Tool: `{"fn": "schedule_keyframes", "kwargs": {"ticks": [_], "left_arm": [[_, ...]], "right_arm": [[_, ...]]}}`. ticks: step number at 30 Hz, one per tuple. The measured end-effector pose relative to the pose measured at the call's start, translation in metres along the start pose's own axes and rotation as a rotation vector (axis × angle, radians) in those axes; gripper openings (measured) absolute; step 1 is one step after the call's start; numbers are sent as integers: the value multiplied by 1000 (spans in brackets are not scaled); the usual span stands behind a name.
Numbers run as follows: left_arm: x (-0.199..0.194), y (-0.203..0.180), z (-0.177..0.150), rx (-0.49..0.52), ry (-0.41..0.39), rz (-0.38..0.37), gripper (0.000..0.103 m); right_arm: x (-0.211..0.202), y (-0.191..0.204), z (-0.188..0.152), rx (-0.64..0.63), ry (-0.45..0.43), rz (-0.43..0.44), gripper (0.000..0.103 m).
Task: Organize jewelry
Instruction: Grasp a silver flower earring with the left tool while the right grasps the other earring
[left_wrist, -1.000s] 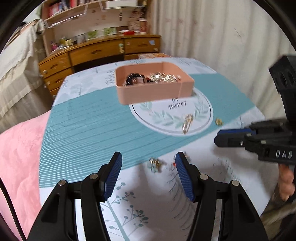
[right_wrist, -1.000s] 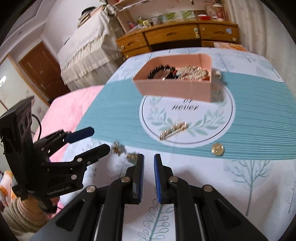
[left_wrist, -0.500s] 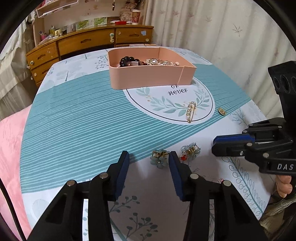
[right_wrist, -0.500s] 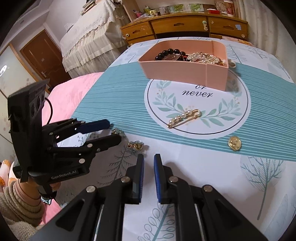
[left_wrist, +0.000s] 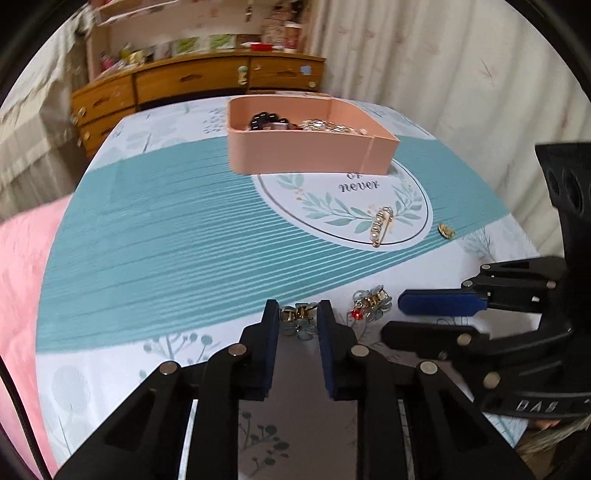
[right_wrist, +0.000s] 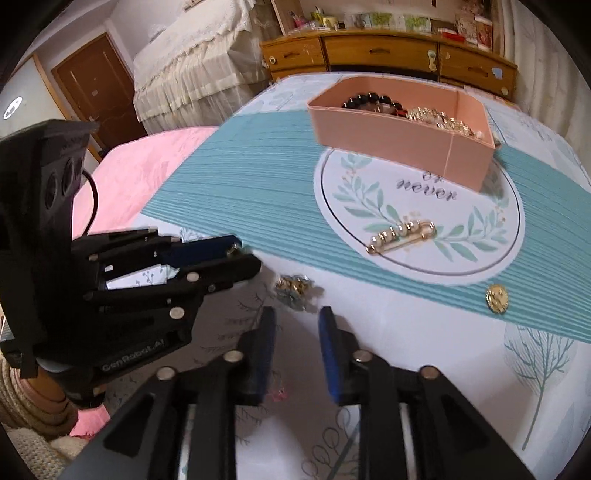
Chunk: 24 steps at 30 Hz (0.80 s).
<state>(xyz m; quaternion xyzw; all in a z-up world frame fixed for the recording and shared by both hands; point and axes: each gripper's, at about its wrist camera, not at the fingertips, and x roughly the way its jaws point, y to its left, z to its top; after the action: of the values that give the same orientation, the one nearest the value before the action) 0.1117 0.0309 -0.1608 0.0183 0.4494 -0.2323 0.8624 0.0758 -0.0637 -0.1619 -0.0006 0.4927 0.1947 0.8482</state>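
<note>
A blue flower hair clip (left_wrist: 297, 320) lies on the tablecloth between the fingertips of my left gripper (left_wrist: 298, 314). Its jaws are closing and the pads touch the clip's sides. A second flower clip (right_wrist: 295, 290) with a red bead lies just beyond the tips of my right gripper (right_wrist: 297, 325), whose jaws are opening with nothing between them. In the left wrist view the right gripper (left_wrist: 393, 317) comes in from the right beside that clip (left_wrist: 371, 302). Farther off lie a pearl pin (right_wrist: 402, 236) and a gold round brooch (right_wrist: 496, 298). The pink tray (right_wrist: 388, 144) holds beads and chains.
The patterned tablecloth (left_wrist: 166, 240) covers a round table whose edge is near on the left and right. A pink bedcover (right_wrist: 147, 166) lies past the left edge. A wooden dresser (left_wrist: 192, 81) and curtains (left_wrist: 443, 74) stand behind.
The left jaws have narrowed onto the blue flower clip. The right jaws, shut before, have parted, and that gripper has sunk toward the second clip.
</note>
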Motion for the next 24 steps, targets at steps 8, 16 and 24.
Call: {"fn": "schedule_keyframes", "kwargs": {"ticks": [8,16,24], "left_arm": [[-10,14,-10,-108,-19,24,19],[-12,12,-17,-111,-37,24,19],[-14,15,-20,-128,-49,2,19]], "right_arm": [[8,14,7,-35,-20,-70,38],[9,8,10,28,-37,-36,36],[9,-8,10,123,-45,26,23]]}}
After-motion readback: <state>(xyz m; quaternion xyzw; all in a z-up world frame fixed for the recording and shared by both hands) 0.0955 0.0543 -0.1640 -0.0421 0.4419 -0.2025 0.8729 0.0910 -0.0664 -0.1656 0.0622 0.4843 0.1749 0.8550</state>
